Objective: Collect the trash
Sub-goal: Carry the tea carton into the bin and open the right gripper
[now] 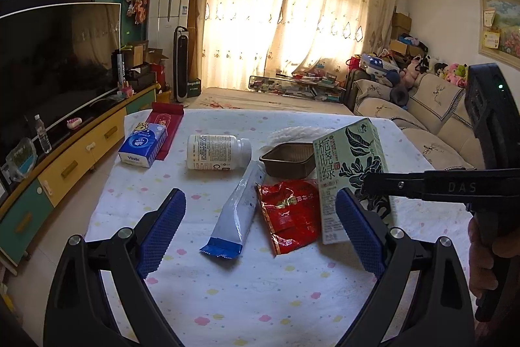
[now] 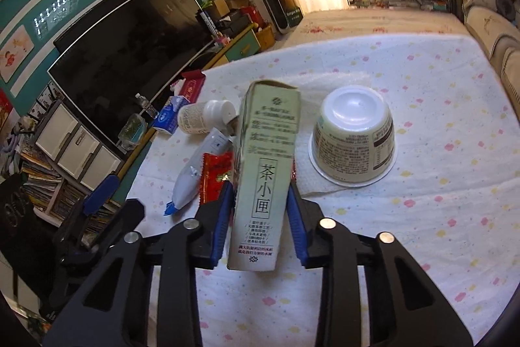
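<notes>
A: Well, nearest the lens in the right wrist view, what has the right gripper (image 2: 260, 213) got?

B: Its blue pads (image 2: 220, 217) are clamped on both sides of the green tea carton (image 2: 265, 181), which stands upright in the centre of the frame, lifted off the tablecloth (image 2: 438, 217). In the left wrist view the same carton (image 1: 352, 174) sits at right of centre, with the right gripper's black finger reaching in across it from the right edge.

A: And the left gripper (image 1: 261, 230)?

B: Spread wide, holding nothing. Its fingers frame the lower middle of the left wrist view, above the cloth.

A: What lies between them?

B: A white tube with a blue end (image 1: 235, 217), lying diagonally, and just right of it a crumpled red wrapper (image 1: 291, 213); the two look to be touching near the top.

A: Further back?

B: A brown tray (image 1: 287, 160), its right end hidden by the carton, and a white bottle (image 1: 217, 152) on its side to the left of it. Further left is a blue tissue pack (image 1: 143, 145) against a red box (image 1: 165, 122) at the cloth's far corner.

A: Anything else in the right wrist view?

B: An upside-down paper cup (image 2: 354, 132) right of the carton, resting on a white towel (image 2: 312, 86).
</notes>
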Demonstrator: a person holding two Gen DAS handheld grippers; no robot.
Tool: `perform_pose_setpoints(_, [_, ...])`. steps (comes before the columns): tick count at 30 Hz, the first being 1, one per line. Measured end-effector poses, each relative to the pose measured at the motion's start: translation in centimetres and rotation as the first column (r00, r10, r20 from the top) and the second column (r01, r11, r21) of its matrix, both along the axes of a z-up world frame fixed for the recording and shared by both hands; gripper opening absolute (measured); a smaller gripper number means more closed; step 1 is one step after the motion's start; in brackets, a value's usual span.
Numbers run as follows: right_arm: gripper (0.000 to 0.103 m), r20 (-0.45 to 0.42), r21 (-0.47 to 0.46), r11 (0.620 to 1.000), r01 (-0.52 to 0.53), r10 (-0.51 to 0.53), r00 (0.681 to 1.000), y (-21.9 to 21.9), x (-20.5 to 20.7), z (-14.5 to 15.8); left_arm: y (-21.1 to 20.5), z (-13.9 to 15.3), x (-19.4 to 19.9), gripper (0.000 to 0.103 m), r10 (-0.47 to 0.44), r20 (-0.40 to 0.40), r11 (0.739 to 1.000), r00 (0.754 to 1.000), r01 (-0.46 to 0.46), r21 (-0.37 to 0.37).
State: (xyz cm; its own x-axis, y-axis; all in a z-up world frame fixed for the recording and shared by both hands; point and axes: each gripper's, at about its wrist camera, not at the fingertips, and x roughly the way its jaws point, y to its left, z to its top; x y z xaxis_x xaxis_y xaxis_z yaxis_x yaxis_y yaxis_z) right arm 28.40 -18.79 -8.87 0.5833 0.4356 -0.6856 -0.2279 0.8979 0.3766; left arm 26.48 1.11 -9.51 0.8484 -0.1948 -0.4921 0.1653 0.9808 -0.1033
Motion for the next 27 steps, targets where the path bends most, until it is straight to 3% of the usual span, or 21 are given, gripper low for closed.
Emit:
perform_pose_setpoints(9, [0.028,0.142,-0.092,0.994,0.057,-0.044,0.989,-2.2,-5.0,3.2,0.1,0.0,-0.1,0.092,0.004,0.0,1.0,1.0,-0.004,0.002])
perform_pose_setpoints(17, [0.028,0.208,-0.132,0.971,0.2,-0.17,0.963,-8.6,-9.5,4.4,-0.1,0.0,-0.2,0.092,-0.001,0.004,1.0,1.0,0.001,0.012])
perform_pose_setpoints(21, [0.028,0.242,-0.141,0.935,0.325,-0.286,0.927,-13.5,-11.8,5.0,-0.3,0.0,-0.2,0.092,-0.009,0.009,1.0,1.0,0.009,0.02])
perform_pose_setpoints(27, [0.028,0.243,-0.181,0.828,0.531,-0.485,0.84,-21.7,-13.8,3.9,-0.6,-0.1,-0.2,0.092,-0.019,0.007,0.999,1.0,0.019,0.031])
